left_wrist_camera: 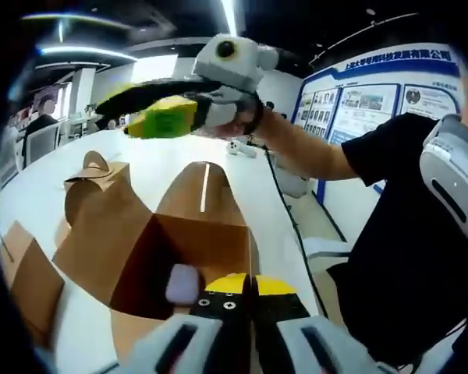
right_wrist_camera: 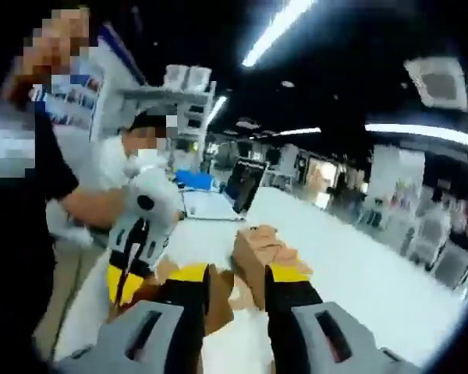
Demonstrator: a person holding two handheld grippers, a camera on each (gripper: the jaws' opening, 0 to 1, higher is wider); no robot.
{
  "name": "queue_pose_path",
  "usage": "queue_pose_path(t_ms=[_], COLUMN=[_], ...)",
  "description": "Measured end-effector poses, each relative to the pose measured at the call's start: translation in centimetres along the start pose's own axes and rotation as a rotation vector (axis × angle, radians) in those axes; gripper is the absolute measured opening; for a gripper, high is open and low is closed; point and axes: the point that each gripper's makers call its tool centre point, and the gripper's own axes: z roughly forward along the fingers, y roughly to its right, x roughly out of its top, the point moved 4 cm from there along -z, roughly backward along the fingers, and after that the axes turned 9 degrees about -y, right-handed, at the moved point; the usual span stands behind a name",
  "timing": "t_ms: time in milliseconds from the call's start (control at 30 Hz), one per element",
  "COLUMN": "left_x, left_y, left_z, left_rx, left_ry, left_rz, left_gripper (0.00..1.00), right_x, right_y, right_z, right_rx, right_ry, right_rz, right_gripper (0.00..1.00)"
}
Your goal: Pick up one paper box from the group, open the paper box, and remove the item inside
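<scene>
Left gripper view: left tongs pinching opened paper box rim; right tongs spread (raised above).

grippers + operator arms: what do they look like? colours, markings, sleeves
Both grippers match: light grey bodies, black jaws, yellow tips. The left gripper shows small screws on its black jaws. The right gripper has slotted grey housings. Seen from the left gripper view, its grey body and long yellow-edged black jaws show. The person wears a black short-sleeved shirt and a dark wristband.
</scene>
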Motion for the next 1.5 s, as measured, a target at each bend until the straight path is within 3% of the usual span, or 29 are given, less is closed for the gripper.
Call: queue_pose_path(t_ms=[100,167,300,400,567,733,1000,1133,1367,1500], left_x=[0.0,0.0,0.0,-0.1,-0.1,-0.1,-0.1,0.0,-0.2,-0.2], left_y=[0.0,0.0,0.0,0.1,0.1,0.1,0.2,0.1,1.1,1.1], left_z=[0.1,0.0,0.0,0.0,0.0,0.1,0.2,0.3,0.6,0.6], left_rx=[-0.001,0.001,0.002,0.007,0.018,0.046,0.112,0.184,0.308,0.364], left_ry=[0.010,0.012,0.014,0.018,0.031,0.046,0.092,0.174,0.220,0.244], left_rz=[-0.002,-0.001,0.000,0.004,0.017,0.020,0.032,0.006,0.016,0.006], left_gripper=[0.05,0.05,0.05,0.05,0.05,0.05,0.06,0.06,0.08,0.09], right_x=[-1.2,-2.4,-3.4,-4.8,-5.9,-7.3,-8.2,-8.2,-8.3,-8.6], right_y=[-2.5,-4.0,-5.1,-4.8,-4.9,-5.2,-5.0,-5.1,-5.5,-5.2], right_z=[1.9,3.1,4.8,5.5,5.9,6.4,6.8,6.9,6.8,7.1], right_rx=[0.000,0.031,0.052,0.055,0.160,0.295,0.392,0.467,0.649,0.683], right_ry=[-0.213,-0.308,-0.343,-0.407,-0.420,-0.426,-0.457,-0.470,-0.461,-0.458], right_rz=[-0.282,-0.394,-0.424,-0.433,-0.210,-0.020,0.036,0.060,0.229,0.294], right_gripper=[0.34,0.31,0.31,0.31,0.26,0.15,0.09,0.06,0.03,0.03])
